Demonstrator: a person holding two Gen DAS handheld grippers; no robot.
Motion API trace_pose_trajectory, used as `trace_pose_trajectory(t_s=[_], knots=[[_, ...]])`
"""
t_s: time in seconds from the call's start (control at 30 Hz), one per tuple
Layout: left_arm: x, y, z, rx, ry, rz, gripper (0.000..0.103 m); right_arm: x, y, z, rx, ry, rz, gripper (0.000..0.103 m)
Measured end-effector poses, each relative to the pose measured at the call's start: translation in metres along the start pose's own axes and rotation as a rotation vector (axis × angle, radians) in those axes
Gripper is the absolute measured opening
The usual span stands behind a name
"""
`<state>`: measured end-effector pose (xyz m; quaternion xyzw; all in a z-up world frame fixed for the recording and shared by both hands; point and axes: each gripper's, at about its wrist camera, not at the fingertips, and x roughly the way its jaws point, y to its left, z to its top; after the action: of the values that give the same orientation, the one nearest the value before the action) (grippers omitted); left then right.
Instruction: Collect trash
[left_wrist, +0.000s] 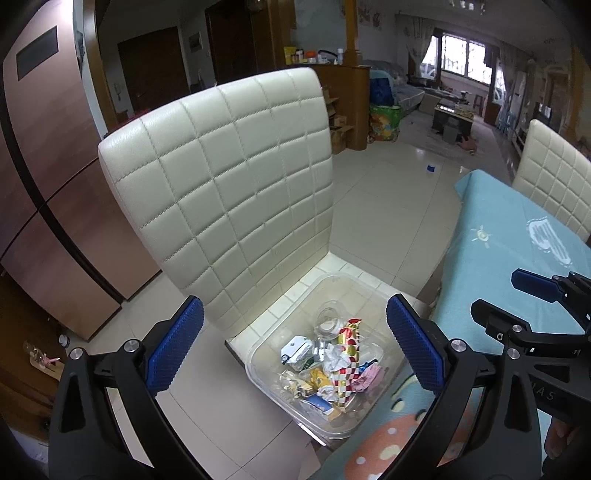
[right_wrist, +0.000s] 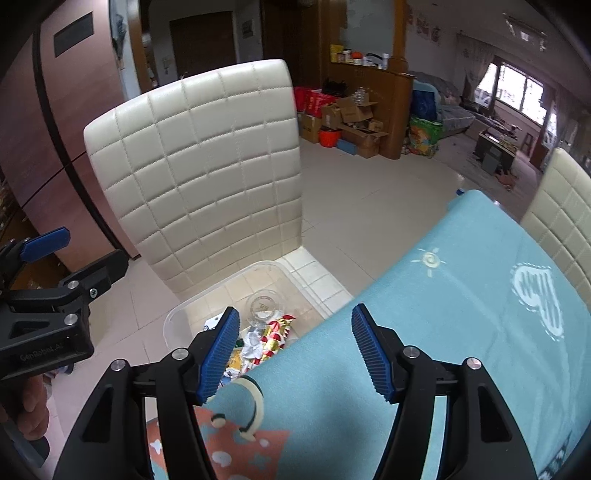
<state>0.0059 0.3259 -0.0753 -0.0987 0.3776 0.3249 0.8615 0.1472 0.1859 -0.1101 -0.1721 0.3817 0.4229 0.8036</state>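
Observation:
A clear plastic bin (left_wrist: 258, 356) sits on the seat of a cream quilted chair (left_wrist: 229, 173). It holds several crumpled wrappers (left_wrist: 341, 360) and a clear plastic cup (left_wrist: 328, 317). My left gripper (left_wrist: 295, 343) is open and empty, above the bin. My right gripper (right_wrist: 293, 350) is open and empty, over the table's edge beside the bin (right_wrist: 173, 321). The wrappers (right_wrist: 266, 341) show between its fingers. Each gripper shows in the other's view: the right one (left_wrist: 517, 295) at the right, the left one (right_wrist: 74, 254) at the left.
A table with a light blue patterned cloth (right_wrist: 424, 332) lies right of the chair (right_wrist: 199, 166). A second cream chair (left_wrist: 554, 173) stands behind the table. A brown cabinet (left_wrist: 44, 166) stands at the left. Cardboard boxes (right_wrist: 351, 122) lie on the tiled floor beyond.

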Motion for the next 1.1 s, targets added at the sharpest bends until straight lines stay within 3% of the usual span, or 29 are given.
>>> trace_pose_trajectory(t_s=[0.43, 0.7, 0.93, 1.1], knots=[[-0.069, -0.041, 0.011, 0.027, -0.003, -0.202, 0.099, -0.123, -0.046, -0.014, 0.222, -0.038, -0.299, 0.083], [-0.126, -0.062, 0.029, 0.031, -0.079, -0.309, 0.099, -0.202, -0.040, -0.016, 0.245, -0.045, -0.531, 0.085], [-0.170, -0.089, 0.039, 0.090, -0.169, -0.373, 0.099, -0.264, -0.040, -0.027, 0.284, -0.123, -0.592, 0.085], [-0.189, -0.107, 0.038, 0.148, -0.211, -0.343, 0.099, -0.294, -0.049, -0.034, 0.351, -0.148, -0.578, 0.085]])
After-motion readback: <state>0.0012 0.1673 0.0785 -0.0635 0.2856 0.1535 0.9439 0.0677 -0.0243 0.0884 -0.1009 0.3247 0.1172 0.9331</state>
